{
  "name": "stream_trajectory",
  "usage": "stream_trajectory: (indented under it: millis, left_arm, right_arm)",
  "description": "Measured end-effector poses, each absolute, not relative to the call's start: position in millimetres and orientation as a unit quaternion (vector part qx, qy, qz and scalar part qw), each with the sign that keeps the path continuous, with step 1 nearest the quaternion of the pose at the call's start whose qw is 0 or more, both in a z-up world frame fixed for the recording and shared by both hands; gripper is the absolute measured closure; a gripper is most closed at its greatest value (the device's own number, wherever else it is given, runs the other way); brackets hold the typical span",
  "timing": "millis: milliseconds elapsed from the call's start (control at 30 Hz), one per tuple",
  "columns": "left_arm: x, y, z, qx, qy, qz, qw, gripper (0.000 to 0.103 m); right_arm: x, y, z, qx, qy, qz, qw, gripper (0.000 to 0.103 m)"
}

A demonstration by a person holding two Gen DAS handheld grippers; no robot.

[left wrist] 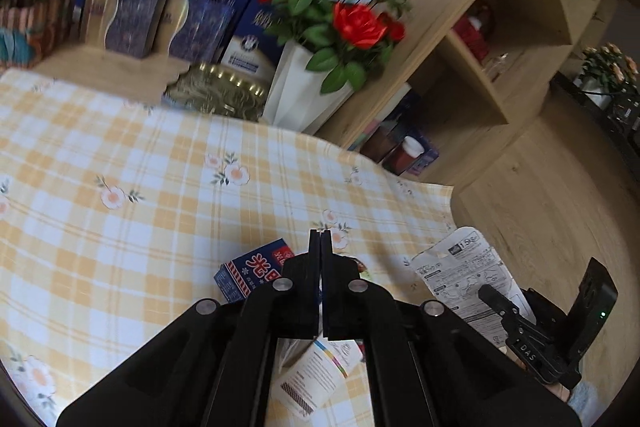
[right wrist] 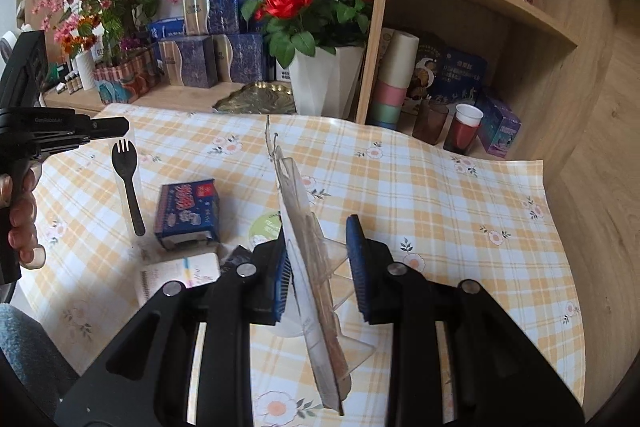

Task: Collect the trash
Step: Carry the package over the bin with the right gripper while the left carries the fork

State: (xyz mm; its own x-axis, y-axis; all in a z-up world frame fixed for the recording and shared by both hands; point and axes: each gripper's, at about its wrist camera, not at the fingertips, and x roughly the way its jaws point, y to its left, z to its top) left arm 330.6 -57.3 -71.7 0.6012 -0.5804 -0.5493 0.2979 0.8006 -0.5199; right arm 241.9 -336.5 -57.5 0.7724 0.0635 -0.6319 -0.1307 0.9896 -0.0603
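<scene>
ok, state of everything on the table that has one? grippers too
left gripper: jaws shut on the wrapped fork
wrapped fork: seems to hang upright by its wrapper's top
right gripper: jaws shut on the blister pack
blister pack: held edge-on, clear of the cloth
blue carton: on the cloth, not held
green lid: flat, partly hidden
red cup: upright on the shelf, white cup inside

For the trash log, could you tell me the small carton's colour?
Blue carton with red-and-white print, best in the right wrist view.
</scene>
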Motion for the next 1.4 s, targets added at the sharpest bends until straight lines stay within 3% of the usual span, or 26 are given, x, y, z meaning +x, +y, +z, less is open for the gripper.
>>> stream_trajectory:
  millis: [433,933,1400]
  left_arm:
    - [231,-7,-39,-0.175,0.364,-0.245,0.881,0.102]
    - [108,26,-62,-0.165,0.370,-0.257,0.878,0.102]
    - [47,41,-94,-0.153,0.392,-0.256,0.870,0.102]
  right_arm:
    - [172,-303,-37,-0.011,0.326,0.078,0.942,0.074]
    - [80,-257,-53,0.020,0.334,0.118,0.935,0.074]
    - [20,-235,-103,0.042,0.373,0.154,0.914,0.074]
